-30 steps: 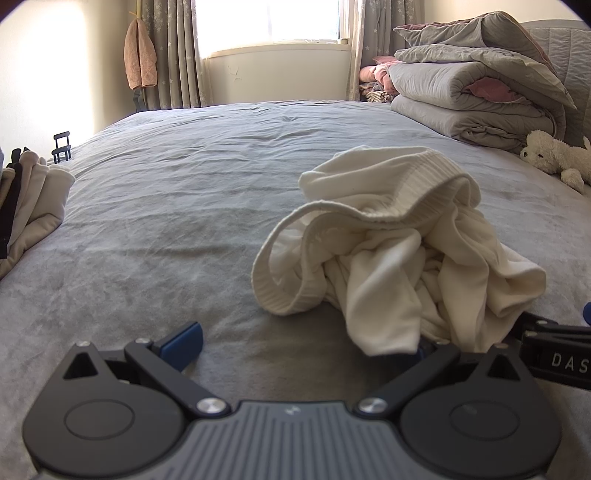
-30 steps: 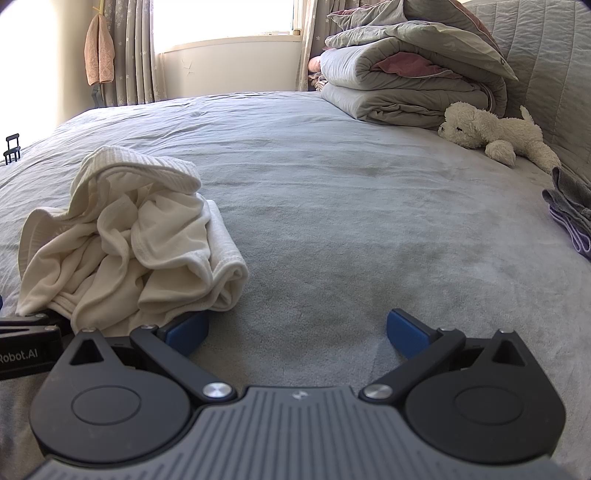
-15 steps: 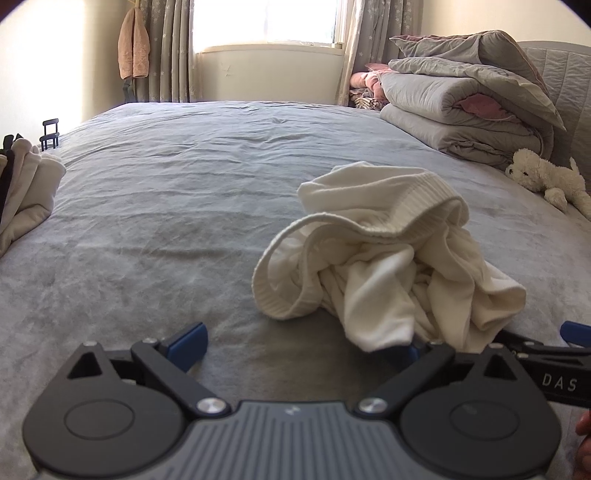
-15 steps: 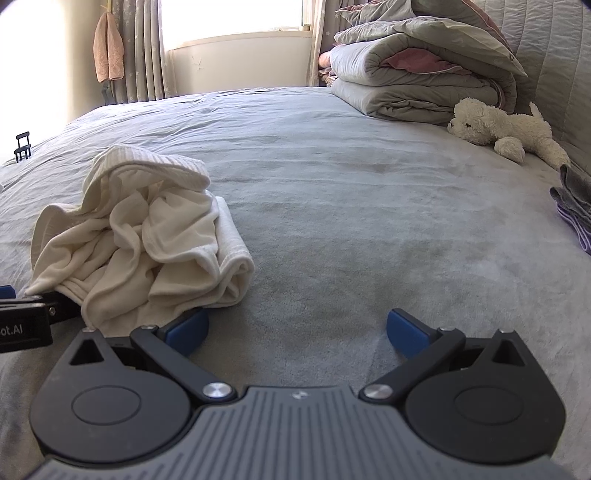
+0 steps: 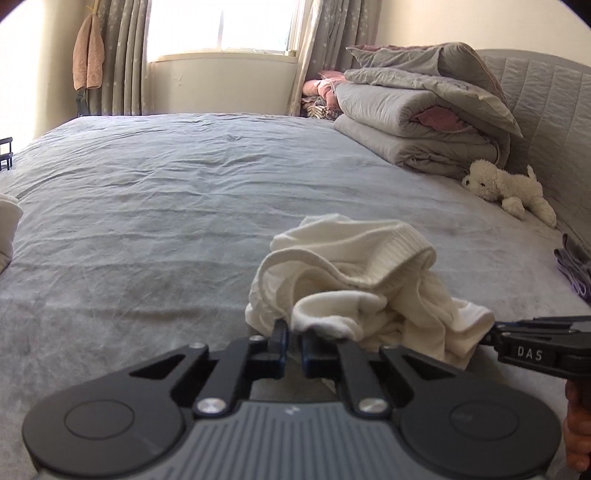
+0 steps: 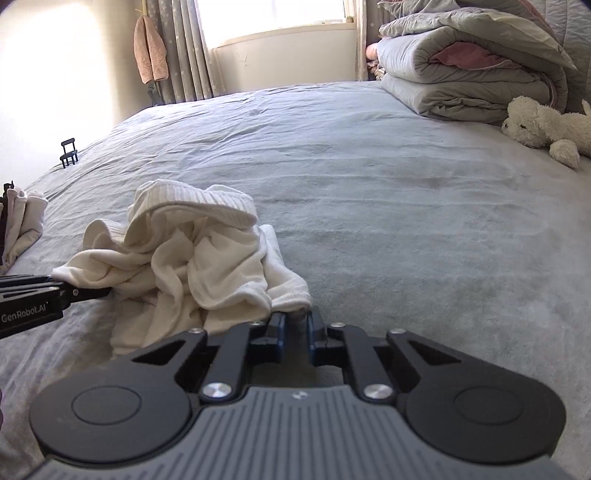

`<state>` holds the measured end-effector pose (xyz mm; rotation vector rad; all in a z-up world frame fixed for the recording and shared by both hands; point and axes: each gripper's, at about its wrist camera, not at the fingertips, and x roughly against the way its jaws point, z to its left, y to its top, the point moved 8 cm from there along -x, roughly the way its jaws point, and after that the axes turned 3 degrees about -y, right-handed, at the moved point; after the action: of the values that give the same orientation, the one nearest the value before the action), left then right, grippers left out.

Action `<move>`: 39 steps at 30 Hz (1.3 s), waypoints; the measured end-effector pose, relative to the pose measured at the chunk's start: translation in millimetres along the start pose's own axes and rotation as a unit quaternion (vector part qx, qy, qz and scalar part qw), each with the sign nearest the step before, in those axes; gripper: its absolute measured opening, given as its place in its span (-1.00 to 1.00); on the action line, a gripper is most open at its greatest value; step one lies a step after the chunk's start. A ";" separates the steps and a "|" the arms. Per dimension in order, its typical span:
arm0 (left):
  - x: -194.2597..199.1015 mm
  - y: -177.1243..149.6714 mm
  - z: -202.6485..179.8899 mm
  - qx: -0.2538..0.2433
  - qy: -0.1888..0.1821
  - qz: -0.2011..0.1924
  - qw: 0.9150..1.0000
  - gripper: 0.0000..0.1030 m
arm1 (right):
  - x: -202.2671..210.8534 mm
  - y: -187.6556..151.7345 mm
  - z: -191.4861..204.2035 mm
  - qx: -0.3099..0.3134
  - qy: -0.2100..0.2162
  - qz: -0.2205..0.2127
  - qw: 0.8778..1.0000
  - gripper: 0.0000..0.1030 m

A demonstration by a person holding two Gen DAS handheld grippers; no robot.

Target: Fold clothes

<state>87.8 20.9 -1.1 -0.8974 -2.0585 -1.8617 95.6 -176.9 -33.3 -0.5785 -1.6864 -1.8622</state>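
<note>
Pinching an edge of the cream garment [image 5: 354, 291], the left gripper [image 5: 291, 338] has its two fingers almost together, with cloth between them. The right gripper [image 6: 295, 321] is closed the same way on another edge of this garment [image 6: 192, 258], at the side toward the other tool. The crumpled heap lies on the grey bed cover [image 5: 147, 206], directly in front of both pairs of fingers, its ribbed hem on top. Farther ahead and to the right of the fingers lies a white plush toy [image 5: 509, 188], and beyond it a stack of folded grey quilts [image 5: 417, 122]. A window with curtains [image 5: 221, 29] is farthest.
</note>
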 end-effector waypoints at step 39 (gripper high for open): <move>40.9 35.0 80.4 0.132 0.013 -0.023 0.991 -0.80 | 19.6 46.6 -32.5 -0.025 0.011 -0.054 0.998 0.48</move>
<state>94.0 109.9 36.2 -0.7590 -2.2572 -1.5632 113.1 -214.0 10.7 -0.4930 -1.6907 -1.9852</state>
